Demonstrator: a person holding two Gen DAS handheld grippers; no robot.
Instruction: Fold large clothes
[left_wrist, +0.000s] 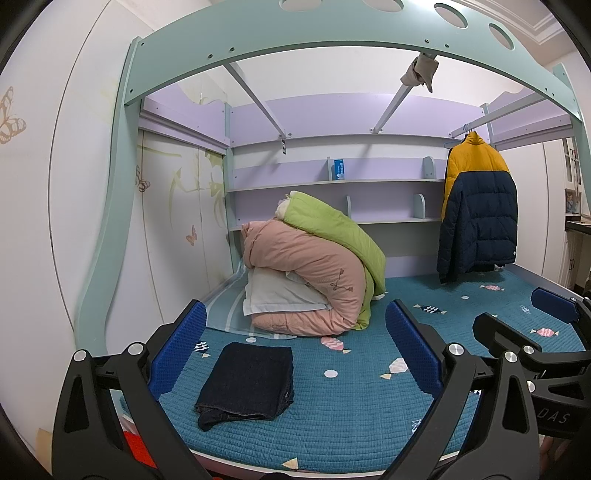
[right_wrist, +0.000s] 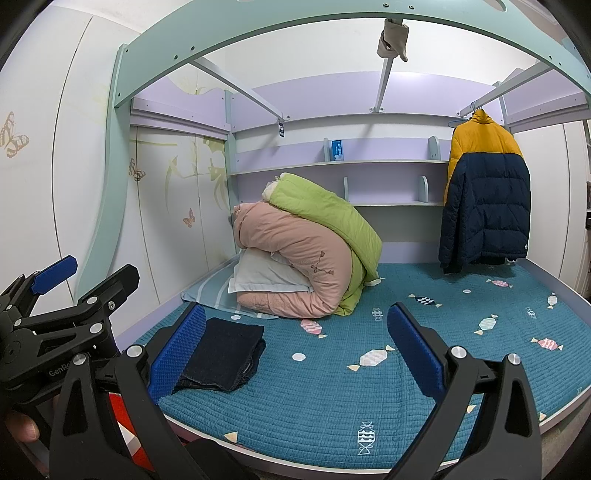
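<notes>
The dark denim garment (left_wrist: 245, 384) lies already folded into a compact rectangle on the teal quilted mattress (left_wrist: 351, 406), near the front edge and toward the left side; its layers are stacked flat, so I judge that this piece is finished and put aside there to keep the middle of the bed free for the next one; the left gripper (left_wrist: 295, 350) hovers above and in front of it, with the jaws spread wide and nothing between them, and the garment is seen in the gap but is not touched; the right gripper (right_wrist: 297, 352) is also released and wide apart, held just beside the left one over the front edge of the bed, its left pad (right_wrist: 181, 350) only covers a part of the denim in its view; behind the garment, a bundle of pink and green duvets (left_wrist: 314, 266) with a white pillow (left_wrist: 275, 293) is pushed against the headboard shelves (left_wrist: 332, 184), probably to make space; a yellow and navy puffer jacket (left_wrist: 478, 210) hangs on a rail at the right, well apart from both grippers; it is perhaps the next large piece to fold, but this is only my guess.
</notes>
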